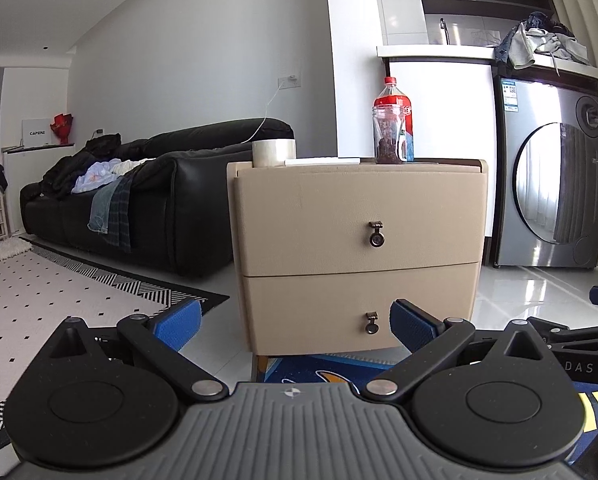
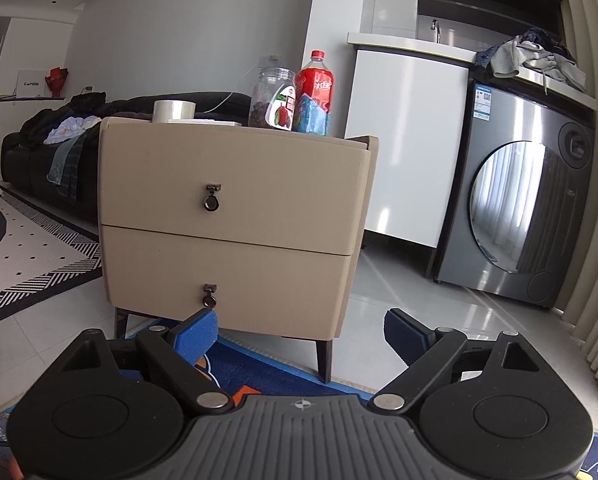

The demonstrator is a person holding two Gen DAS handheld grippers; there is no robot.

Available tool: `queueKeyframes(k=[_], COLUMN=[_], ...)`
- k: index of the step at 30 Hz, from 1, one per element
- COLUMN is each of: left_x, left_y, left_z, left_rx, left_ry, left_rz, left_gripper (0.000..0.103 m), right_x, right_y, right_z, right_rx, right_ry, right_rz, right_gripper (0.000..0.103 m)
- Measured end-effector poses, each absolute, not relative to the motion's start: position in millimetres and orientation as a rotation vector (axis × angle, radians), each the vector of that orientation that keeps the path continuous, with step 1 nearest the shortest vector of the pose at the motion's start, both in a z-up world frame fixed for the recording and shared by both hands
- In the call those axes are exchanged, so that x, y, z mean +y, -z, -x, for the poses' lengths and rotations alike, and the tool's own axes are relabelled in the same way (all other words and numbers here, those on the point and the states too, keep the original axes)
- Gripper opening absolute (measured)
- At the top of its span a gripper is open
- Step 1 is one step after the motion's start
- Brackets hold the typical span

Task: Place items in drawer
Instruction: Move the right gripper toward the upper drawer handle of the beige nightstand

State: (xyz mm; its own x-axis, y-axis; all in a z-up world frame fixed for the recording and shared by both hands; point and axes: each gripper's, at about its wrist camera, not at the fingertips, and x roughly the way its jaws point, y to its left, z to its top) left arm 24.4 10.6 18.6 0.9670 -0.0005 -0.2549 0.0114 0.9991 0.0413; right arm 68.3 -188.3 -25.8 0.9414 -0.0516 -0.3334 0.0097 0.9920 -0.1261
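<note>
A beige nightstand (image 1: 355, 216) (image 2: 227, 216) with two shut drawers stands ahead in both views. Each drawer has a dark ring pull: upper (image 1: 376, 236) (image 2: 212, 199), lower (image 1: 371, 323) (image 2: 209, 296). On its top sit a tape roll (image 1: 274, 152) (image 2: 174, 111), a flat white box (image 1: 322, 161) (image 2: 205, 121), a clear jar of dark fruit (image 1: 389, 134) (image 2: 271, 98) and a red soda bottle (image 1: 397, 114) (image 2: 315, 94). My left gripper (image 1: 295, 326) is open and empty, low before the lower drawer. My right gripper (image 2: 301, 334) is open and empty, at the nightstand's lower right.
A black sofa (image 1: 147, 196) heaped with clothes stands left of the nightstand. A silver washing machine (image 1: 551, 184) (image 2: 519, 208) stands to the right under a counter with clothes. A patterned rug (image 1: 59, 292) lies left; a blue mat (image 2: 259, 372) lies under the nightstand.
</note>
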Motion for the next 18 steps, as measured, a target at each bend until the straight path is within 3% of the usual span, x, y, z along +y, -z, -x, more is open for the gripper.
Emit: queueKeyframes(k=[18], left_x=[32], left_y=[-28], left_z=[-79], left_rx=[0.193], left_ry=[0.047], left_rz=[-0.087], left_gripper=[0.103], right_x=[-162], right_y=[-6], right_z=[-102], right_rx=[0.29], right_ry=[0.009], right_rz=[0.057], right_gripper=[0.084])
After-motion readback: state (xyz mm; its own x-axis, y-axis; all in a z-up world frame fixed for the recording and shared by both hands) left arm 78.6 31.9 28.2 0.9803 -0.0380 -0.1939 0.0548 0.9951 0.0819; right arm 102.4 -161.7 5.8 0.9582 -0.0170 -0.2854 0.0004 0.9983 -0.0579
